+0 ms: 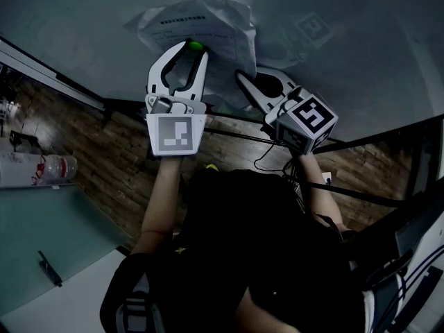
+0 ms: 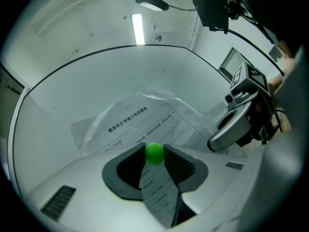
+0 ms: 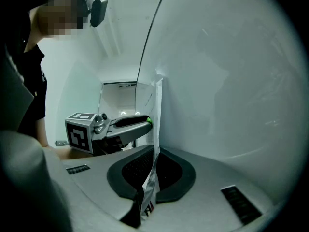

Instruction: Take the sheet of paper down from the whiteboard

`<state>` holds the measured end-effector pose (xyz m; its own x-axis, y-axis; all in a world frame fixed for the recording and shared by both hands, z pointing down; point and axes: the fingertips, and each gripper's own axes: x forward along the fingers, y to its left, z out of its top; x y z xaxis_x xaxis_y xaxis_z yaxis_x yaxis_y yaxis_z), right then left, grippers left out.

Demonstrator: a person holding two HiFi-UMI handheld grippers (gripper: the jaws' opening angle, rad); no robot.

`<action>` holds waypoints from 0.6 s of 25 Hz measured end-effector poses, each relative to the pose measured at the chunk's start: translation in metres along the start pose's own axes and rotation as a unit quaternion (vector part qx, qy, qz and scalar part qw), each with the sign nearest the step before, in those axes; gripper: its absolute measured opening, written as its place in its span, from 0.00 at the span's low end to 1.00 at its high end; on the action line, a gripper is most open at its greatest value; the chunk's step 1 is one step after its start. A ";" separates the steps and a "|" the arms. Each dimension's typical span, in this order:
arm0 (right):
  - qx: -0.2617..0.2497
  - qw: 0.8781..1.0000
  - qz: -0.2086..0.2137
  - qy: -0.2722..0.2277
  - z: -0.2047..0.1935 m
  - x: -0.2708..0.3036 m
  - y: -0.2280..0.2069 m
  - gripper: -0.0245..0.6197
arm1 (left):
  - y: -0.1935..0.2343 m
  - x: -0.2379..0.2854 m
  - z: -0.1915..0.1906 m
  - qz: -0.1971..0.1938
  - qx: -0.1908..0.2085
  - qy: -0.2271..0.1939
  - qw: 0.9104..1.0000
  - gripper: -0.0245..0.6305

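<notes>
A crumpled printed sheet of paper (image 1: 208, 30) hangs on the whiteboard (image 1: 361, 54). A small green magnet (image 1: 195, 46) sits on the sheet. My left gripper (image 1: 190, 48) points at the board, and its two pads touch the magnet (image 2: 154, 153) on either side. Lines of print on the sheet (image 2: 140, 120) show above and between its jaws. My right gripper (image 1: 241, 77) is shut on the sheet's right edge. In the right gripper view the paper (image 3: 157, 129) stands edge-on and runs down into the pinched jaws of that gripper (image 3: 150, 170).
A square marker tag (image 1: 312, 30) is stuck on the board to the right of the sheet. The board's lower frame (image 1: 48, 82) runs along the left. Below lie a wooden floor, a plastic bottle (image 1: 48, 166) and a glass table (image 1: 41, 227) with a pen (image 1: 50, 268).
</notes>
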<state>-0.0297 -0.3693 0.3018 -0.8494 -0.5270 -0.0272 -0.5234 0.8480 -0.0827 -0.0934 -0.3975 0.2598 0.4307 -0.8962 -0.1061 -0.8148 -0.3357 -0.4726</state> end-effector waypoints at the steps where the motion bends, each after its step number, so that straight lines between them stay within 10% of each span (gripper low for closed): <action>1: 0.000 1.000 0.000 0.000 0.000 0.000 0.000 0.06 | 0.000 0.000 0.000 -0.001 0.000 0.001 1.000 0.25; 15: 0.000 1.000 -0.003 0.000 -0.007 0.005 -0.008 0.06 | 0.002 -0.005 -0.004 -0.004 0.000 0.012 1.000 0.25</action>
<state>-0.0301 -0.3779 0.3091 -0.8463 -0.5320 -0.0274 -0.5285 0.8449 -0.0830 -0.0988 -0.3954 0.2625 0.4277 -0.9003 -0.0806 -0.8117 -0.3433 -0.4726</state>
